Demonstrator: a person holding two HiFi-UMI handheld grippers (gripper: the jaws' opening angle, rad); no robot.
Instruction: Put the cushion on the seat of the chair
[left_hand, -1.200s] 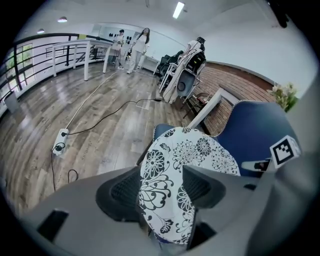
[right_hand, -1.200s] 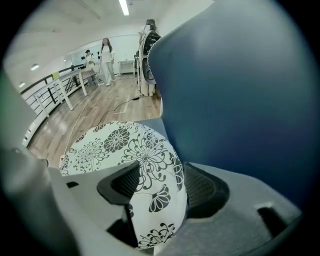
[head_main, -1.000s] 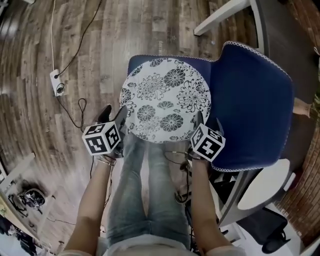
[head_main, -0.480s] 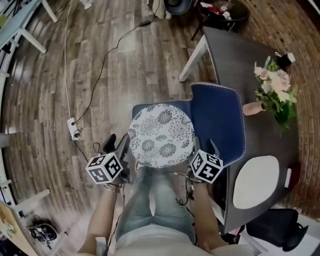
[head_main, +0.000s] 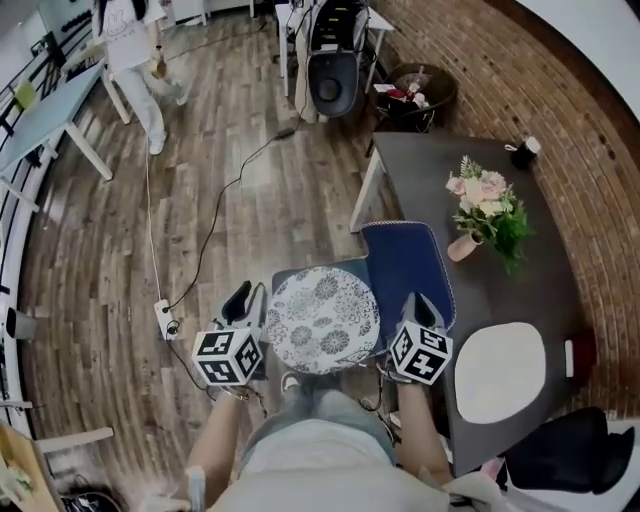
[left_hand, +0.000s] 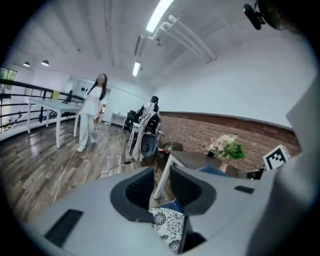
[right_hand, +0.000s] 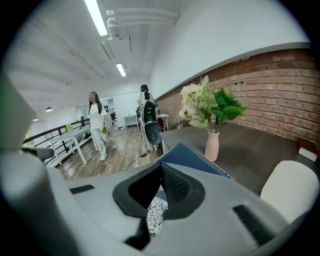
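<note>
Softness is the main trait to expect of the round white fabric cushion printed with dark flowers (head_main: 322, 320): it looks thin, light and floppy, not fragile, and its cloth cover should give the jaws good purchase. Its rim is the best place to take it, pinched at two opposite edges so that it hangs flat instead of folding. It lies flat on the seat (head_main: 287, 282) of the blue upholstered chair (head_main: 405, 270), so the placing looks done. The left gripper (left_hand: 162, 175) hangs to one side of it with its jaws narrowly apart. They have just been closing, and nothing sits between them; a corner of the cushion only shows below. The right gripper (right_hand: 161, 175) hangs at the other side, its jaws pressed together on nothing. Beyond the chair, on the dark grey tabletop (head_main: 430, 170), a slim pink vase (head_main: 462, 246) holds pink and white flowers (head_main: 488, 205) with green leaves. A small dark cup (head_main: 521, 152) stands nearer the brick wall; what it holds I cannot tell. A round bin (head_main: 418, 88) on the floor holds red and white scraps.
</note>
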